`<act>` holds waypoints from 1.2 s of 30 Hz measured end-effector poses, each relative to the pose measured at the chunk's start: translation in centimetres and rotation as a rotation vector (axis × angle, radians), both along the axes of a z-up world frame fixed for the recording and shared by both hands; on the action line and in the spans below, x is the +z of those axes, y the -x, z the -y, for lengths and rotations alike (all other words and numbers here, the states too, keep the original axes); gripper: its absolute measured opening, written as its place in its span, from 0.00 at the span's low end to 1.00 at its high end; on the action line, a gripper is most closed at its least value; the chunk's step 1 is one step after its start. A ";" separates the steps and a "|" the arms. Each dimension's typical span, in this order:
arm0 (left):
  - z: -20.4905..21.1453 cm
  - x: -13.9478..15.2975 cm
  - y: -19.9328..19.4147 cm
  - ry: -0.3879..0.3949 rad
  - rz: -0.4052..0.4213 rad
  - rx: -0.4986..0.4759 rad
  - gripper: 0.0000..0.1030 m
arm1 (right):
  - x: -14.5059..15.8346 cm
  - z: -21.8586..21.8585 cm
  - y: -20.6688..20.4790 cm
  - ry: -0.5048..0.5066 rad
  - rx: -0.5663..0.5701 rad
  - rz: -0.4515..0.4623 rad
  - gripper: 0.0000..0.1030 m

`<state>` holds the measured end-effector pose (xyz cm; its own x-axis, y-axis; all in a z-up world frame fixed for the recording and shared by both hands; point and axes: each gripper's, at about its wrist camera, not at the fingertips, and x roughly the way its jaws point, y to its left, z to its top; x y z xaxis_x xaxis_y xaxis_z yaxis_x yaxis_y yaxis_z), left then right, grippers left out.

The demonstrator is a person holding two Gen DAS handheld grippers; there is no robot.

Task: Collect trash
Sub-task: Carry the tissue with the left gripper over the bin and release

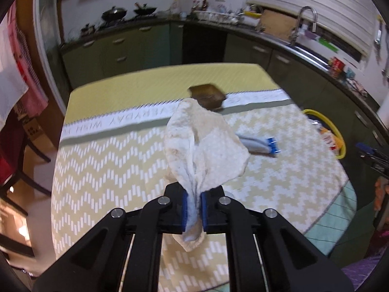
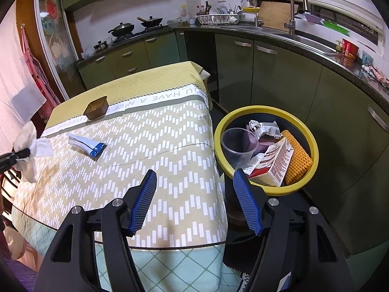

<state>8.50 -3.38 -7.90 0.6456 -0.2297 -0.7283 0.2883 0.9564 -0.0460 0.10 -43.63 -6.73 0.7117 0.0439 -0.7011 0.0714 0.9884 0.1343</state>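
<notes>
My left tongs point(image 1: 193, 209) are pressed tight on a crumpled paper towel point(image 1: 205, 143), which hangs lifted above the table point(image 2: 155, 131). My right tongs point(image 2: 194, 202) stand wide apart and hold nothing. The yellow-rimmed bin point(image 2: 313, 143) is on the floor just beside the table's right edge, so the towel is on the far side of the table from the bin. I judge the left tongs must carry it across, to the right. The right tongs are nearer the bin.

Crumpled white paper towel point(image 1: 204, 143), pinched and raised above the table. Blue-ended wrapper point(image 2: 86, 144) lying flat on the chevron cloth; brown tray point(image 2: 96, 108) beyond it. Yellow-rimmed bin point(image 2: 313, 143) beside the table, holding discarded packaging.
</notes>
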 end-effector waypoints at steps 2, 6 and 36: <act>0.9 1.2 0.7 0.002 0.016 -0.030 0.08 | 0.0 0.2 0.2 0.002 -0.005 0.000 0.63; 3.2 3.3 1.5 0.010 0.045 -0.101 0.08 | 0.1 0.8 0.8 0.007 -0.017 0.001 0.63; 42.1 -2.3 -7.2 -0.014 -0.153 -0.637 0.09 | -0.7 13.4 9.5 -0.071 -0.302 0.043 0.63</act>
